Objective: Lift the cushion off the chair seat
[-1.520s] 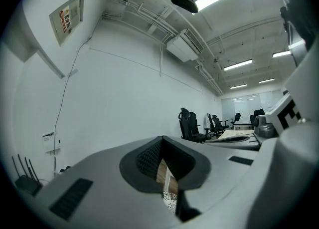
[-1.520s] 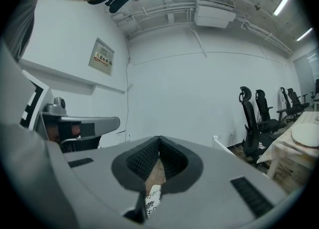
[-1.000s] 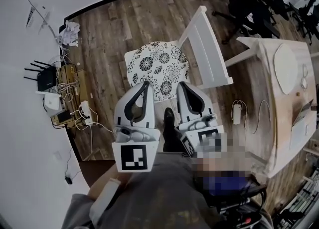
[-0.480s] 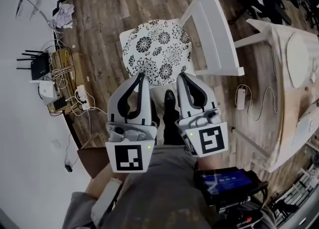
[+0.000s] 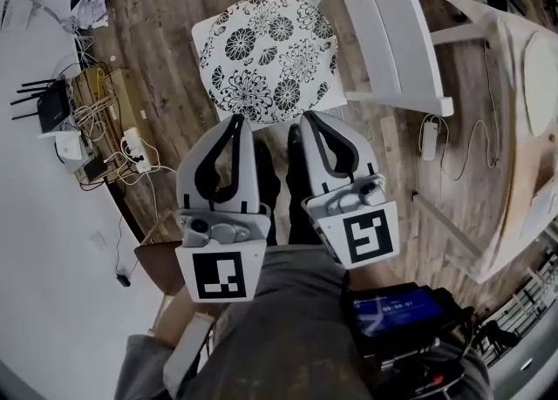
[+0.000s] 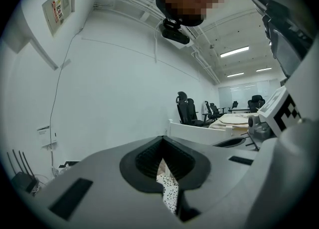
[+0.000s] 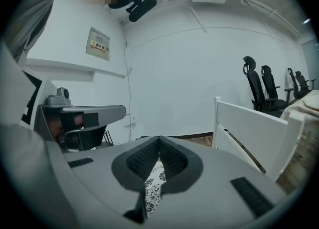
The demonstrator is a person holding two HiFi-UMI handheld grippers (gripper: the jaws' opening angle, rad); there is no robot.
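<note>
I hold both tongs out in front of me, side by side, pointing at the chair [image 5: 384, 32]. My left gripper [image 5: 237, 119] has its jaws together at the tips. In the left gripper view [image 6: 162, 138] the dark ribbed pads [image 6: 144, 160] meet at the front and nothing is caught between them. My right gripper [image 5: 307, 116] is the same, and in the right gripper view [image 7: 159, 137] its jaws are closed to a point with nothing held. Through the slot behind each pair of tips I see a strip of the cushion [image 6: 169, 193] below, its black flowers on white plain in the right gripper view too [image 7: 152, 190]. In the head view the cushion [image 5: 270, 54] lies flat on the seat of the white chair and covers nearly all of it, with the slatted backrest on the picture's right side. Both sets of tips come up to the cushion's near edge in that view, the left one by its near left part and the right one by its near right part; I cannot tell whether either touches the fabric. The chair stands on a wooden floor [image 5: 166, 50]. A pale table [image 5: 523, 154] is to its right, well apart from the tongs. By the wall on the left are a router [image 5: 52, 115], a tangle of cables with a power strip [image 5: 135, 150], and a crumpled paper [image 5: 90, 8]. Dark office chairs [image 7: 259, 91] stand farther back in the room.
</note>
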